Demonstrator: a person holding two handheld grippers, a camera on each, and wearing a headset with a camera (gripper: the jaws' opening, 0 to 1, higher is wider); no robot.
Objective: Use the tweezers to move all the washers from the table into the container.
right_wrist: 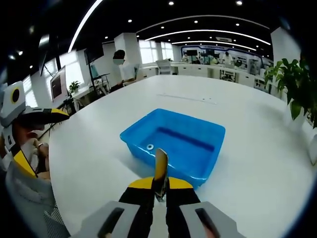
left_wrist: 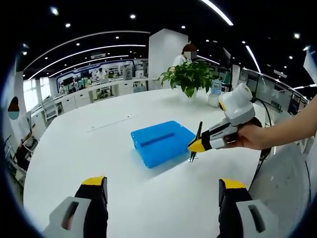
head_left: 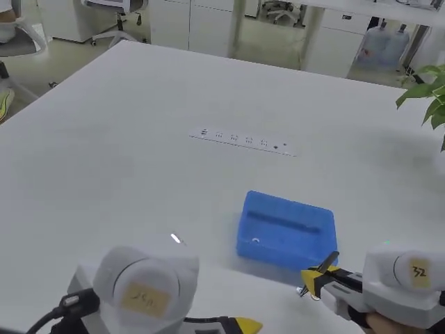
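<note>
**White desk, sparsely set**

The broad white desk (head_left: 104,160) carries a blue rectangular container (head_left: 286,229) on its near side. A flat socket strip (head_left: 242,141) lies at mid-desk beyond it. A small bright sliver (head_left: 175,239), too small to identify, lies left of the container.

Head view looks down on the white table (head_left: 104,139); both gripper views sit low over it, facing the blue container (head_left: 274,255), which all three share.

Probably an open-plan office or lab: white workbenches (left_wrist: 94,89), ceiling strip lights (right_wrist: 208,20), office chairs (head_left: 278,12), potted plant (left_wrist: 190,78).
</note>
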